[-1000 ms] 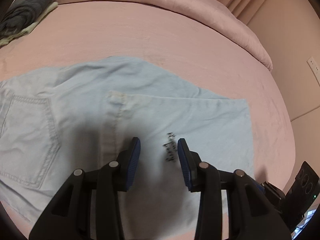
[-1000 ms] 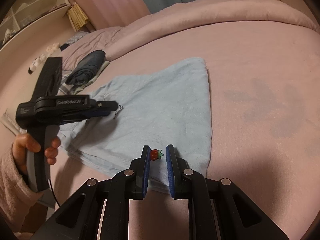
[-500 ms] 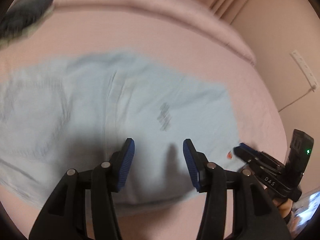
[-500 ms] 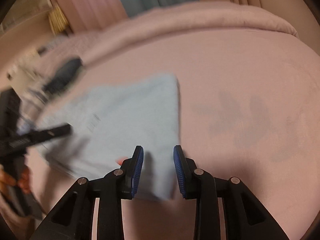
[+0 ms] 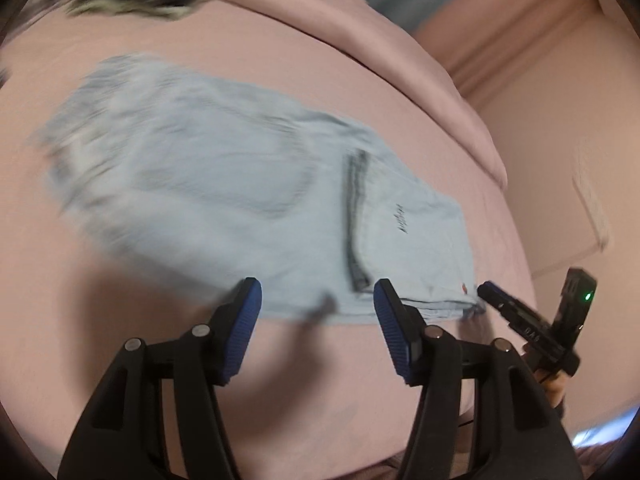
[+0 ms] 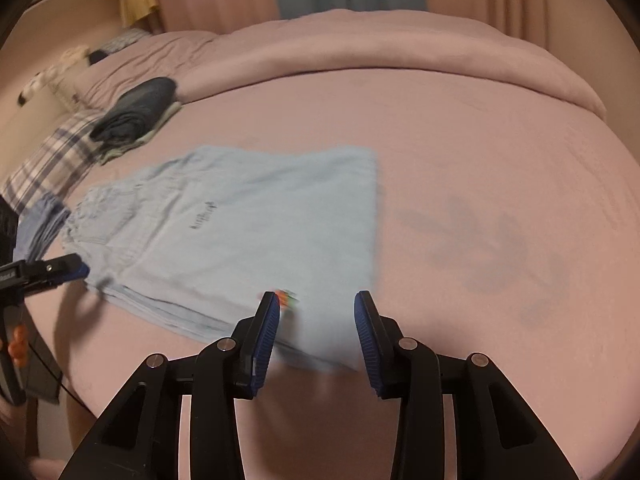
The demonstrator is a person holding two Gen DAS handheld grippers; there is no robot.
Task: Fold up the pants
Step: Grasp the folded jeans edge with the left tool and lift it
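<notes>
The folded light-blue pants [image 6: 248, 232] lay flat on the pink bed [image 6: 480, 168]. Both the left gripper [image 5: 316, 320] and right gripper [image 6: 316, 332] had just been opening, jaws spread and empty above the near edge.

Pants [image 6: 248, 232] pale blue; bedsheet [image 6: 480, 168] pink; pillow [image 6: 52, 160] plaid; tool pads [image 6: 268, 332] blue
</notes>
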